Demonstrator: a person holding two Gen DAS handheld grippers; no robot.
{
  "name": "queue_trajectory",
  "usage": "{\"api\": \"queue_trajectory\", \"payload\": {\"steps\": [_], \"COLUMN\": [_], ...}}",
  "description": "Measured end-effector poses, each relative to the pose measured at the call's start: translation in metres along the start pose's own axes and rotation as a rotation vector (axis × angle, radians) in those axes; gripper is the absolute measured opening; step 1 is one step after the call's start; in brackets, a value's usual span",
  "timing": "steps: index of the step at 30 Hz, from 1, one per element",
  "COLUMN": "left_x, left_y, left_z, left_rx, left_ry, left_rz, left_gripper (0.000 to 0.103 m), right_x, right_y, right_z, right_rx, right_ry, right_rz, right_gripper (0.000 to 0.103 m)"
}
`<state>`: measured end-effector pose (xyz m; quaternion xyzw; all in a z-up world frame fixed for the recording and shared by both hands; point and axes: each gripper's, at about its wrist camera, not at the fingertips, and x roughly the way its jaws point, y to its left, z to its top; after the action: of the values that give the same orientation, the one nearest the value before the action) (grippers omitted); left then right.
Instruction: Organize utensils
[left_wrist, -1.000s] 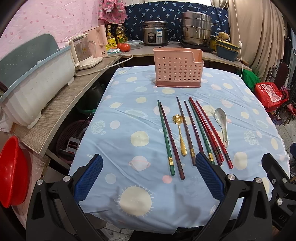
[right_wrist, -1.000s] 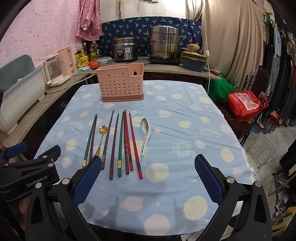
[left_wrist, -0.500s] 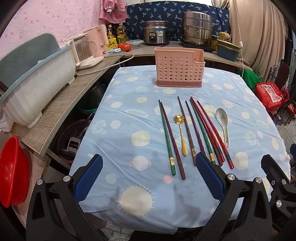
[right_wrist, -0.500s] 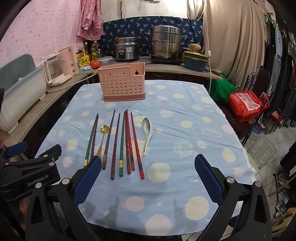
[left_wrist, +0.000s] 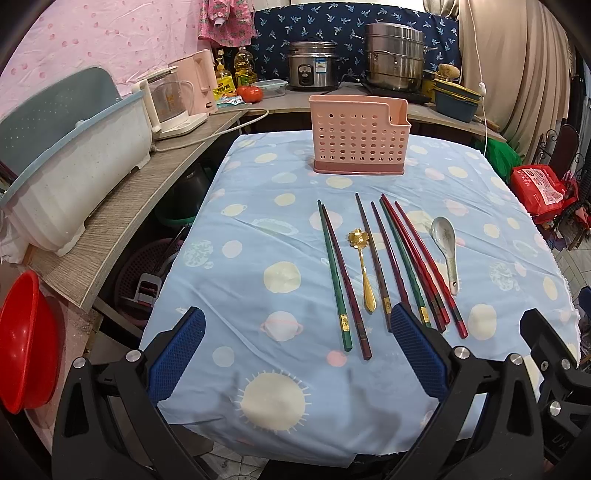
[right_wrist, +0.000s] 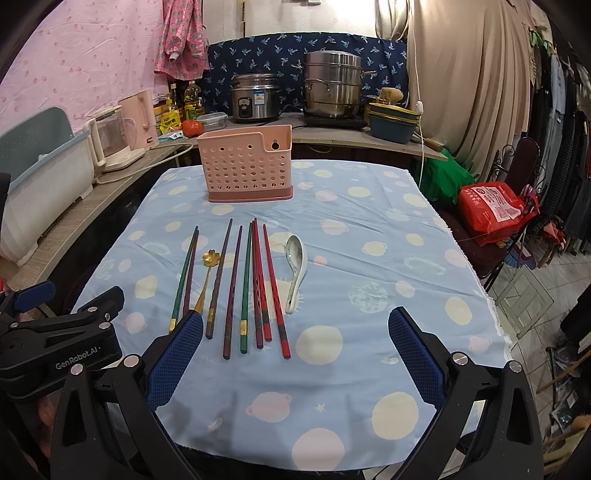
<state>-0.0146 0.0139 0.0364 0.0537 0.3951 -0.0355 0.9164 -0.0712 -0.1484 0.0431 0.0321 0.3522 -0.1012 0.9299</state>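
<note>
Nearest the cameras, the left gripper (left_wrist: 295, 350) hangs over the front edge of the table, its blue-padded fingers spread wide with nothing between them. Beside it the right gripper (right_wrist: 295, 350) is likewise spread wide and holds nothing. Both hover above the blue tablecloth (right_wrist: 369, 229), printed with pale planets.

Just past the fingertips a row of chopsticks (right_wrist: 255, 284) lies flat on the cloth, green, brown and red sticks roughly parallel, pointing away toward the far end. A gold spoon (left_wrist: 364, 269) with a flower-shaped bowl lies among them, between the leftmost pair and the next brown stick. A white ceramic spoon (right_wrist: 295, 269) lies just right of the red sticks, apart from them.

Farther on, well apart from the row, a pink perforated utensil holder (left_wrist: 358, 138) stands upright; its inside is hidden, though it seems empty. Behind it, a counter carries a rice cooker (right_wrist: 255, 98) and a steel steamer pot (right_wrist: 330, 85).
</note>
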Motion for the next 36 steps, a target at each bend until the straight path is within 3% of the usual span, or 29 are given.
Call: {"api": "queue_trajectory", "payload": {"steps": [20, 36], "left_x": [0.002, 0.056], "left_y": [0.012, 0.007], "left_z": [0.001, 0.001], "left_rx": [-0.012, -0.023], "left_ry": [0.018, 0.126], "left_rz": [0.016, 0.036], "left_gripper": [0.096, 0.096], "right_x": [0.004, 0.056], "right_y": [0.004, -0.012], "right_z": [0.0, 0.004], "right_rx": [-0.002, 0.023], "right_ry": [0.01, 0.091], "right_rz": [0.004, 0.018], "right_gripper": [0.096, 0.096]}}
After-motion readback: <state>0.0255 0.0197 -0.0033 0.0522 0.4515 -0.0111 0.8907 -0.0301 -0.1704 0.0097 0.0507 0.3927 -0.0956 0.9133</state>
